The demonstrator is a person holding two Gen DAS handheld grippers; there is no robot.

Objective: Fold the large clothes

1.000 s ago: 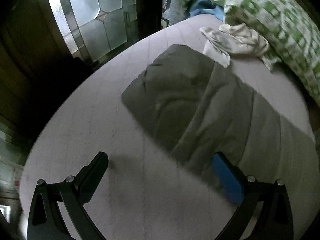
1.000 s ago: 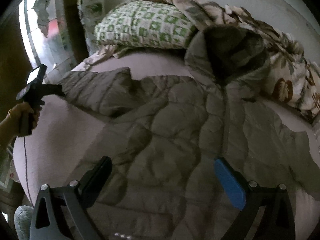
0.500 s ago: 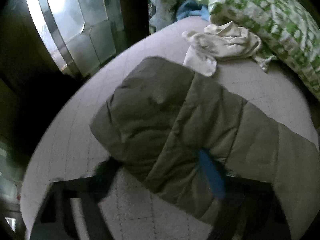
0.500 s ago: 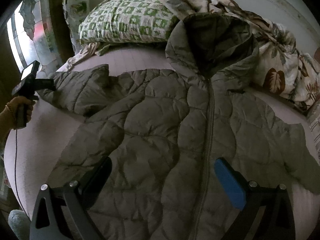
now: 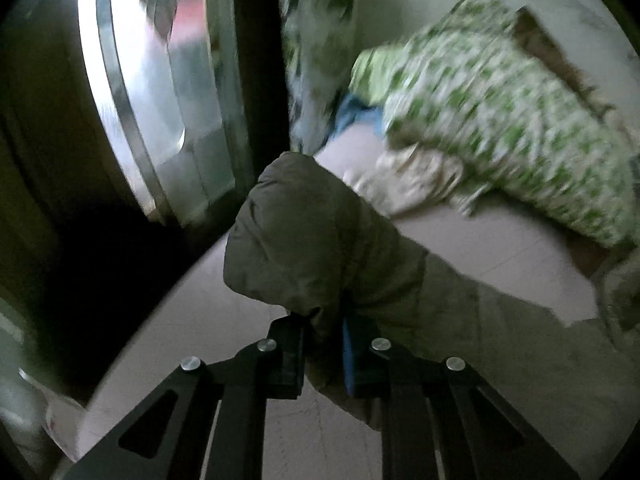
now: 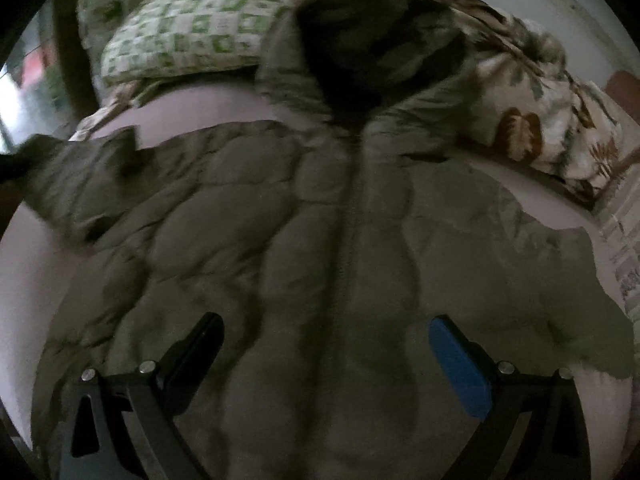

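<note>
Left wrist view: the left gripper has just been closing, and its jaws now pinch the cuff end of the jacket sleeve, with olive quilted fabric bunched between the black pad and the blue one. A second ago the sleeve lay flat on the bed; now its end stands lifted off the bed sheet, hanging from the gripper in a rounded fold. I judge this to be the start of a sleeve fold, with the sleeve ready to be carried in over the jacket body. Beyond the sleeve lies a crumpled pale cloth, and past that a green-checked pillow at the head of the bed. To the sleeve's left, off the bed's edge, stands a glazed door panel in a dark frame; the room is dim and the picture blurred.

Right wrist view: the right gripper hangs with jaws spread wide above the lower front of the quilted hooded jacket, holding nothing; whether the pads touch the fabric I cannot tell. The jacket lies front up on the bed, zip running up the middle, hood propped against a leaf-print blanket. The same pillow sits to the hood's left. The jacket's far sleeve, at left, looks raised and darker than half a second ago.
</note>
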